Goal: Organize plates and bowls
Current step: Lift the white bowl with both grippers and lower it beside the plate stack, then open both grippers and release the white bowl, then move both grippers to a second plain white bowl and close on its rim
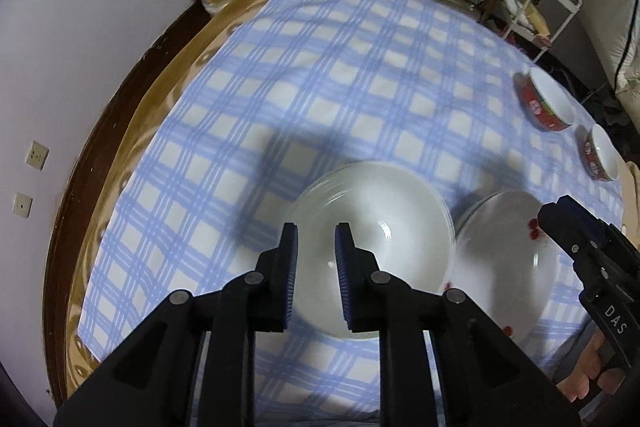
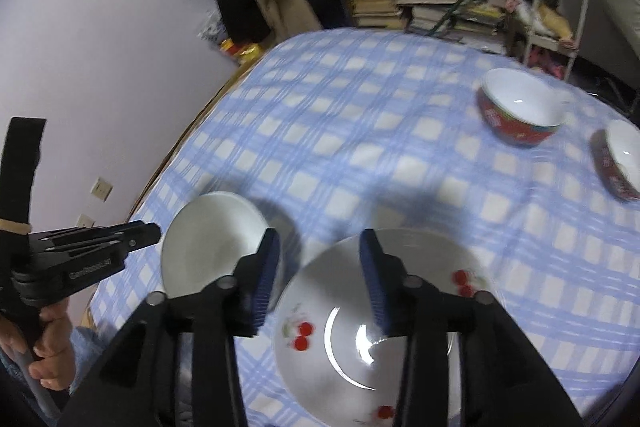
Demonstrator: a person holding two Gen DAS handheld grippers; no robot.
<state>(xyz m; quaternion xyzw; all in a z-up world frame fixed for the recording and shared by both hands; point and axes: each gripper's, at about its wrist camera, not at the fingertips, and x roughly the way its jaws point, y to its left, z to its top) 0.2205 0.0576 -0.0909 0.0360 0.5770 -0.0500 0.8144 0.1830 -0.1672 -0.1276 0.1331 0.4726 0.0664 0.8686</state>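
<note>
On the blue checked tablecloth (image 1: pixel 320 75), just under your two grippers, sit the plain white plate (image 1: pixel 372 239) and the cherry-patterned plate (image 2: pixel 360 339), side by side with rims nearly touching. Your left gripper (image 1: pixel 316 259) hangs above the white plate's near rim, jaws parted a little with nothing between them. Your right gripper (image 2: pixel 318 279) hangs over the cherry plate's far-left rim, jaws released wider and also empty.

Whatever comes next turns on the two red bowls (image 2: pixel 520 115), which lie well apart from both plates, off toward the far right of the table. The nearer one (image 2: pixel 620 163) stands close beside the other, near the cloth's right edge. Your right hand is the closer to them; the left would have to cross over the plates. Both bowls stand upright, mouths open toward you, so I'd judge a rim pinch from above suits them.
</note>
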